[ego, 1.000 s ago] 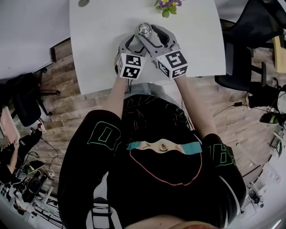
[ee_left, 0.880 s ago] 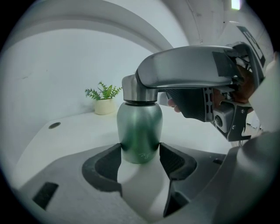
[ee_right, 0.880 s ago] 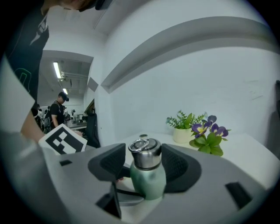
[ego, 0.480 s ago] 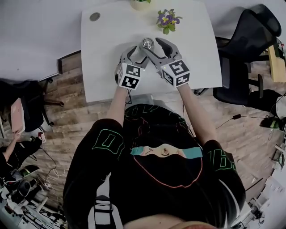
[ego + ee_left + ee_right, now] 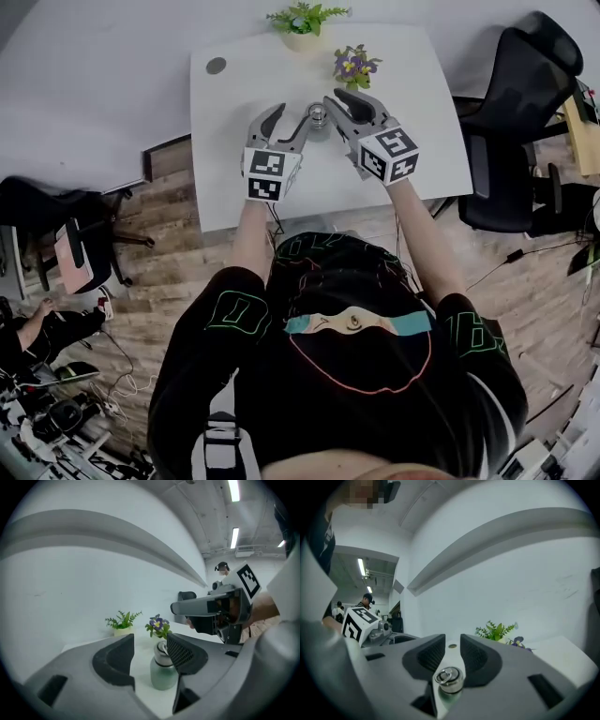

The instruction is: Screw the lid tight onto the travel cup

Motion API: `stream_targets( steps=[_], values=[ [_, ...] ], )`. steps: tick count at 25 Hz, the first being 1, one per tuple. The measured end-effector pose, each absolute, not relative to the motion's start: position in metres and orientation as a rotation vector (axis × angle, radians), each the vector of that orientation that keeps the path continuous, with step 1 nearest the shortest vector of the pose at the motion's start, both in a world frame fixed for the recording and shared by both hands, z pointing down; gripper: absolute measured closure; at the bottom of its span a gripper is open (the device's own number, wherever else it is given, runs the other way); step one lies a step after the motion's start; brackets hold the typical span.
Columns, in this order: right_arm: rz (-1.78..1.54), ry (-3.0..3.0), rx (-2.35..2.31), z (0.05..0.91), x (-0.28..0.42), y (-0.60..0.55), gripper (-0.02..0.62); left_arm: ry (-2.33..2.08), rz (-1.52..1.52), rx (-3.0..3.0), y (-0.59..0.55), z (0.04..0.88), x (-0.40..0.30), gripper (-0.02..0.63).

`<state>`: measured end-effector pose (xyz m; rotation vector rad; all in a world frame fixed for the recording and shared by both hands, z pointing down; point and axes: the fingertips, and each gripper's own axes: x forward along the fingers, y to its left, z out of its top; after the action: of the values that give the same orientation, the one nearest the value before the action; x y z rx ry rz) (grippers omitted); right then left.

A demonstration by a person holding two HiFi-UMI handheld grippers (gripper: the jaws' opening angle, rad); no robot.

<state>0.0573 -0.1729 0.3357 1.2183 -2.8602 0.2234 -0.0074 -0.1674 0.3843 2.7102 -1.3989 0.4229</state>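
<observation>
The travel cup [image 5: 318, 120] stands on the white table [image 5: 422, 141], a frosted green body [image 5: 164, 676] under a metal lid [image 5: 449, 678]. My left gripper [image 5: 294, 118] reaches in from the left with the cup's body between its jaws. Those jaws are closing: the right pad [image 5: 180, 652] overlaps the cup's neck, and a gap shows at the left pad [image 5: 117, 660]. My right gripper [image 5: 330, 103] comes from the right at lid height. Its jaws are closing too, and both pads meet the lid's rim in the right gripper view.
A potted green plant [image 5: 302, 22] and a small pot of purple flowers [image 5: 354, 66] stand just behind the cup. A dark round disc [image 5: 217, 66] sits in the table's far left corner. Office chairs stand to the right [image 5: 525, 94] and left [image 5: 66, 244].
The head view has tilted, so the table sits lower in the picture. The left gripper has drawn back leftward from the right one. The right jaws have narrowed around the lid.
</observation>
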Motion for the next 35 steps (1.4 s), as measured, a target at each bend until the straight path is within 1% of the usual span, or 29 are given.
stream_targets(
  steps=[2, 5, 7, 9, 12, 15, 23, 27, 29, 35],
  values=[
    [0.221, -2.884, 1.233, 0.323, 0.058, -0.181, 0.496, -1.443, 0.366, 2.714, -0.179, 0.361, -0.012, 0.390],
    [0.186, -2.890, 1.264, 0.304, 0.061, -0.193, 0.534, -1.508, 0.263, 2.696, -0.197, 0.329, -0.017, 0.430],
    [0.160, -2.903, 1.301, 0.286, 0.065, -0.201, 0.552, -1.558, 0.174, 2.696, -0.204, 0.301, -0.020, 0.474],
    [0.149, -2.930, 1.355, 0.266, 0.071, -0.209, 0.566, -1.599, 0.073, 2.718, -0.206, 0.269, -0.019, 0.535],
    [0.134, -2.963, 1.438, 0.238, 0.081, -0.221, 0.591, -1.635, -0.027, 2.766, -0.210, 0.229, -0.017, 0.543],
    [0.140, -2.997, 1.501, 0.212, 0.089, -0.229, 0.591, -1.662, -0.137, 2.735, -0.220, 0.202, -0.020, 0.598],
    [0.140, -2.963, 1.605, 0.167, 0.097, -0.244, 0.591, -1.622, -0.316, 2.638, -0.248, 0.165, -0.018, 0.598],
    [0.303, -2.965, 1.725, 0.149, 0.115, -0.241, 0.591, -1.484, -0.414, 2.596, -0.247, 0.153, -0.015, 0.600],
    [0.324, -2.982, 1.775, 0.139, 0.125, -0.236, 0.592, -1.504, -0.408, 2.597, -0.249, 0.151, -0.018, 0.600],
    [0.170, -2.834, 1.807, 0.160, 0.134, -0.241, 0.592, -1.635, -0.308, 2.605, -0.256, 0.162, -0.028, 0.600]
  ],
)
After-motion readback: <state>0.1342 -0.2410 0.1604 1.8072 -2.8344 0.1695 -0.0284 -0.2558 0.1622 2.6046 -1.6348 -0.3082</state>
